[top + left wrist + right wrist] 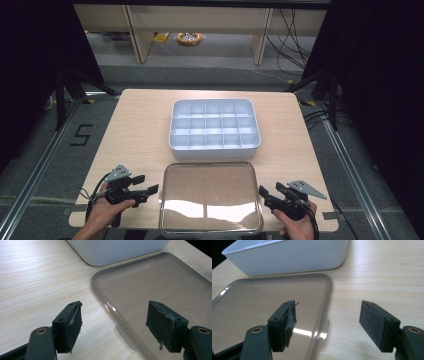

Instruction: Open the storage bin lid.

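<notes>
A clear plastic lid (210, 197) lies flat on the wooden table (140, 125) near its front edge. Just behind it stands a white box (215, 146) divided into several empty compartments. My left gripper (148, 183) hovers at the lid's left edge, held in a hand. In the left gripper view the gripper (113, 315) is open, and the lid (155, 280) has its rim running between the jaws, untouched. My right gripper (270, 189) sits at the lid's right edge. In the right gripper view that gripper (328, 315) is also open, straddling the rim of the lid (274, 297).
The white box (117, 250) almost touches the lid's far edge. Small clear tabs (324, 327) stick out from the lid's sides. Bare tabletop lies left and right of both objects. Beyond the table are grey floor, cables and furniture legs.
</notes>
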The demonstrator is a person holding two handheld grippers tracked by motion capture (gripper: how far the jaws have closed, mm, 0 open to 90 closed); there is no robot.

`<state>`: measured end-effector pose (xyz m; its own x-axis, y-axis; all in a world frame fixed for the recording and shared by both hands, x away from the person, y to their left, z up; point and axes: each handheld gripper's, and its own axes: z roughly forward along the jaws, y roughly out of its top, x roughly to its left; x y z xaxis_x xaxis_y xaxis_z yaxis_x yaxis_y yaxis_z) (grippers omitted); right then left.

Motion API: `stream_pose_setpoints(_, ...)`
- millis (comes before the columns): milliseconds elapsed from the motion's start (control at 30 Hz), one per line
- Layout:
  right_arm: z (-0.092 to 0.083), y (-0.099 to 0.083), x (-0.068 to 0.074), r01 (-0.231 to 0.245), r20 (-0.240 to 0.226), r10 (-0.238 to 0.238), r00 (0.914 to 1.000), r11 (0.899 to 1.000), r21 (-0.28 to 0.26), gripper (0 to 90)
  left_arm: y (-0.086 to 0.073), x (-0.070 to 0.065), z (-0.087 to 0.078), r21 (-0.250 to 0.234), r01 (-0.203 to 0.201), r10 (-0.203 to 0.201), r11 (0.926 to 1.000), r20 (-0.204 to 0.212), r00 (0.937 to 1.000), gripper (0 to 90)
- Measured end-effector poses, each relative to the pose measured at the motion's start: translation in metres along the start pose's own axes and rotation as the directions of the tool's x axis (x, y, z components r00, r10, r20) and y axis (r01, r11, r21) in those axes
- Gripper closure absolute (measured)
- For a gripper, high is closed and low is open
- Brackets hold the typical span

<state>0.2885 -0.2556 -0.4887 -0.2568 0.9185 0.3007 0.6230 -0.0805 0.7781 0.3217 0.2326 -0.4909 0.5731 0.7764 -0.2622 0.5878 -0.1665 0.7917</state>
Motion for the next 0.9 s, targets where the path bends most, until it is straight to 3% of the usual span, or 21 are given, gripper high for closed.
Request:
stream_pose_setpoints(33,0.002,0.000,-0.004,0.060,-0.009,-0.061,0.9981,0.998,-0.026,30.2,0.000,0.001,-0.002,0.004,-0.005,0.005,1.0000,0.006,1.0000,27.3)
stream_pose_setpoints(67,-0.001,-0.001,-0.002,0.045,-0.005,-0.045,0.9990,0.999,-0.008,29.9,-0.001,0.001,-0.003,-0.007,0.001,-0.001,1.0000,0.007,1.0000,26.8)
stream_pose_setpoints(133,-0.001,-0.002,-0.003,0.052,-0.007,-0.052,0.9986,0.998,-0.029,28.8,-0.003,0.001,-0.006,-0.005,0.015,-0.015,0.9999,0.013,0.9998,25.8)
stream_pose_setpoints(167,-0.003,-0.003,-0.002,0.054,-0.005,-0.054,0.9985,0.998,-0.026,28.5,-0.004,0.003,-0.008,0.000,-0.003,0.003,1.0000,0.019,0.9998,25.5)
stream_pose_setpoints(200,-0.005,-0.004,0.002,0.012,0.000,-0.012,0.9999,1.000,-0.016,28.5,-0.005,0.002,-0.009,-0.008,0.005,-0.005,1.0000,0.016,0.9999,25.3)
stream_pose_setpoints(233,-0.005,-0.004,-0.003,0.059,-0.006,-0.059,0.9982,0.998,-0.037,28.2,-0.005,0.003,-0.010,0.001,-0.001,0.001,1.0000,0.020,0.9998,24.9)
stream_pose_setpoints(267,-0.009,-0.005,0.002,-0.002,0.013,0.002,0.9999,1.000,-0.004,27.8,-0.006,0.003,-0.011,-0.004,-0.002,0.002,1.0000,0.028,0.9996,24.6)
stream_pose_setpoints(300,-0.010,-0.005,-0.003,0.052,0.009,-0.052,0.9986,0.999,-0.018,27.4,-0.008,0.001,-0.011,-0.006,0.018,-0.018,0.9998,0.024,0.9996,24.3)
stream_pose_setpoints(333,-0.009,-0.006,-0.003,0.059,0.001,-0.059,0.9982,0.998,-0.036,26.9,-0.008,0.003,-0.013,-0.002,-0.002,0.002,1.0000,0.037,0.9993,23.7)
stream_pose_setpoints(400,-0.011,-0.008,-0.004,0.047,-0.002,-0.048,0.9989,0.998,-0.042,25.9,-0.010,0.002,-0.014,-0.015,0.016,-0.015,0.9998,0.037,0.9992,23.2)
stream_pose_setpoints(433,-0.013,-0.009,0.000,-0.003,0.001,0.003,1.0000,1.000,-0.031,25.5,-0.010,0.002,-0.016,-0.004,0.003,-0.003,1.0000,0.034,0.9994,22.8)
stream_pose_setpoints(467,-0.013,-0.009,-0.004,0.054,-0.006,-0.054,0.9985,0.998,-0.038,25.2,-0.011,0.002,-0.017,-0.010,0.001,-0.001,1.0000,0.041,0.9991,22.3)
stream_pose_setpoints(533,-0.017,-0.010,-0.001,0.021,0.007,-0.021,0.9998,1.000,-0.016,23.9,-0.013,0.001,-0.019,-0.013,0.010,-0.010,0.9999,0.041,0.9991,21.7)
stream_pose_setpoints(567,-0.017,-0.010,-0.004,0.056,0.003,-0.056,0.9984,0.998,-0.026,23.4,-0.015,0.001,-0.019,-0.018,0.013,-0.012,0.9998,0.055,0.9984,21.6)
stream_pose_setpoints(700,-0.019,-0.013,-0.003,0.058,-0.024,-0.059,0.9980,0.998,-0.036,23.0,-0.018,-0.002,-0.024,-0.030,0.002,0.000,0.9995,0.056,0.9984,21.3)
stream_pose_setpoints(733,-0.021,-0.014,-0.002,0.061,-0.006,-0.061,0.9981,0.998,-0.036,22.9,-0.018,-0.003,-0.025,-0.030,0.006,-0.005,0.9995,0.053,0.9986,21.3)
stream_pose_setpoints(767,-0.021,-0.015,0.000,0.040,-0.013,-0.040,0.9991,0.998,-0.038,22.9,-0.019,-0.004,-0.025,-0.038,0.015,-0.013,0.9992,0.052,0.9986,21.3)
stream_pose_setpoints(800,-0.022,-0.015,-0.002,0.060,-0.026,-0.061,0.9978,0.997,-0.039,22.8,-0.020,-0.005,-0.026,-0.033,0.018,-0.016,0.9993,0.050,0.9986,21.3)
stream_pose_setpoints(833,-0.026,-0.015,0.000,0.042,-0.003,-0.042,0.9991,0.999,-0.022,22.8,-0.022,-0.006,-0.027,-0.033,0.018,-0.016,0.9993,0.049,0.9986,21.5)
stream_pose_setpoints(867,-0.026,-0.016,0.003,0.014,-0.014,-0.015,0.9998,0.999,-0.032,22.8,-0.022,-0.006,-0.027,-0.028,0.007,-0.006,0.9996,0.053,0.9986,21.5)
stream_pose_setpoints(900,-0.027,-0.016,0.001,0.052,-0.014,-0.053,0.9985,0.998,-0.026,22.7,-0.023,-0.007,-0.027,-0.037,0.016,-0.014,0.9992,0.061,0.9980,21.5)
